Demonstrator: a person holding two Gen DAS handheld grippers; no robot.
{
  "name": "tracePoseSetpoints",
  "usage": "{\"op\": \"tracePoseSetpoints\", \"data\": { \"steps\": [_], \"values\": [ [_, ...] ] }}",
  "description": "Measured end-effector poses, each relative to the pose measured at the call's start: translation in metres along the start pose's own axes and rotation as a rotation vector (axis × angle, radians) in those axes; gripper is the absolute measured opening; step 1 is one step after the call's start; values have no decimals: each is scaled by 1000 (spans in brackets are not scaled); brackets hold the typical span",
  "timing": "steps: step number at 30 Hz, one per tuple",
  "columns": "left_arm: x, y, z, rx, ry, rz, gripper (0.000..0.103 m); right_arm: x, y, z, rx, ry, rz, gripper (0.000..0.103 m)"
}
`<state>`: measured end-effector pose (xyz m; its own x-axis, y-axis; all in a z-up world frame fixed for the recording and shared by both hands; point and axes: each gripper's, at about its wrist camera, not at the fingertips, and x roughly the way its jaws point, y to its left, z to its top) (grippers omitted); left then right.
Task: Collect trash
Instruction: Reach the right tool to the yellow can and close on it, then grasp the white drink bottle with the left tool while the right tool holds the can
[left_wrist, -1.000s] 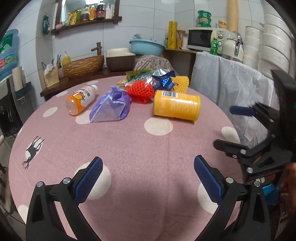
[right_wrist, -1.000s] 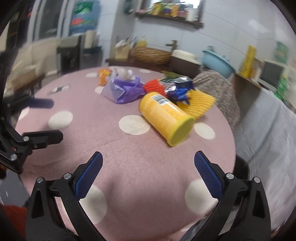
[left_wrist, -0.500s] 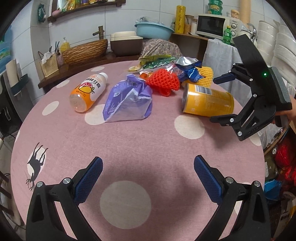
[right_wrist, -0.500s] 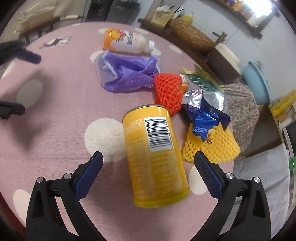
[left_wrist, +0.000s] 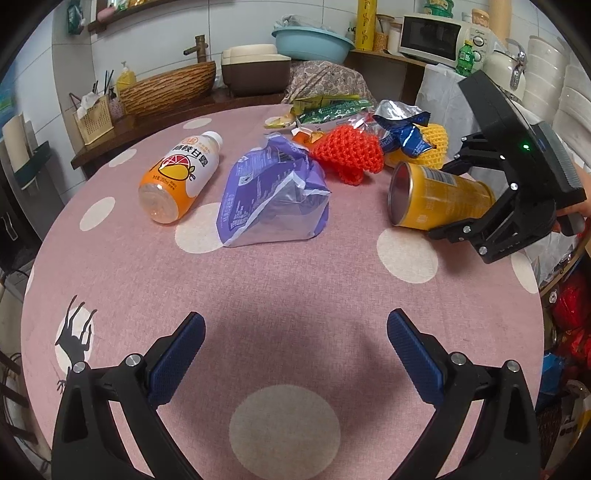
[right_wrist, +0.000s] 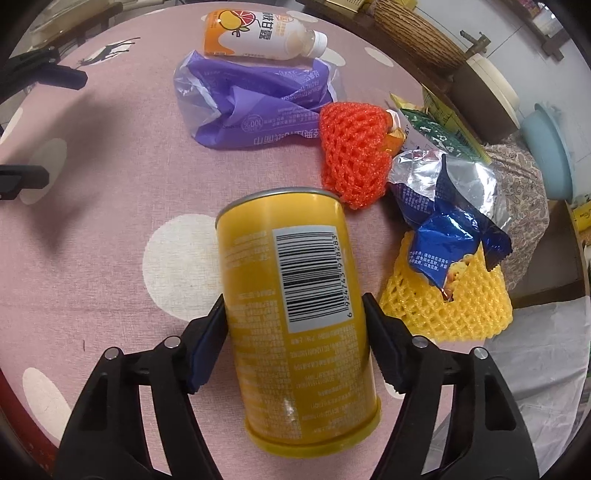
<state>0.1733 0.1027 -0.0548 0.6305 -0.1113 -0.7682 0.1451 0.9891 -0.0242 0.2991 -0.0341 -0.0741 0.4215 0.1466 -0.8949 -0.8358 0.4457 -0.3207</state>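
A yellow can (right_wrist: 288, 240) lies on its side on the pink dotted tablecloth (left_wrist: 295, 266). My right gripper (right_wrist: 291, 306) straddles it from above, jaws closing, both blue pads against the can's sides; in the left wrist view the right gripper (left_wrist: 445, 199) grips the can (left_wrist: 424, 192) at its far end. Beside the can lie a red foam net (right_wrist: 354, 155), a purple bag (right_wrist: 255, 107), an orange juice bottle (right_wrist: 258, 35), a blue-silver wrapper (right_wrist: 443, 206) and a yellow foam net (right_wrist: 450, 302). My left gripper (left_wrist: 295, 325) hovers open over bare cloth, nothing between its fingers.
Green wrappers (left_wrist: 328, 109) lie at the table's far edge. Behind stand a woven basket (left_wrist: 170, 88), a brown tub (left_wrist: 255, 70), a blue basin (left_wrist: 312, 44) and a microwave (left_wrist: 432, 38). White cloth (left_wrist: 439, 88) drapes at the right; red bags (left_wrist: 569, 306) sit on the floor.
The right gripper came down over the yellow can and its jaws narrowed onto the can's sides. The left gripper moved forward over the table toward the trash.
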Motion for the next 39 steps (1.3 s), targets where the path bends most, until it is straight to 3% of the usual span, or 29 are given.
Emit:
{"op": "tracePoseSetpoints", "data": {
  "steps": [8, 14, 17, 21, 26, 31, 39],
  "values": [
    [4, 16, 25, 18, 3, 26, 97, -4, 3, 0, 38, -8, 22, 70],
    [5, 43, 80, 36, 4, 76, 95, -18, 4, -17, 144, -87, 61, 70],
    [19, 58, 116, 72, 67, 110, 95, -29, 1, -27, 208, -134, 89, 70],
    [58, 80, 152, 109, 217, 126, 92, -38, 5, -39, 241, -174, 106, 70],
    [102, 95, 166, 134, 363, 158, 89, -40, 8, -47, 285, -199, 123, 70],
    [124, 99, 174, 134, 393, 185, 87, -40, 2, -51, 343, -226, 148, 70],
    [145, 95, 177, 174, 438, 233, 63, -45, 1, -53, 406, -280, 182, 70]
  ]
}}
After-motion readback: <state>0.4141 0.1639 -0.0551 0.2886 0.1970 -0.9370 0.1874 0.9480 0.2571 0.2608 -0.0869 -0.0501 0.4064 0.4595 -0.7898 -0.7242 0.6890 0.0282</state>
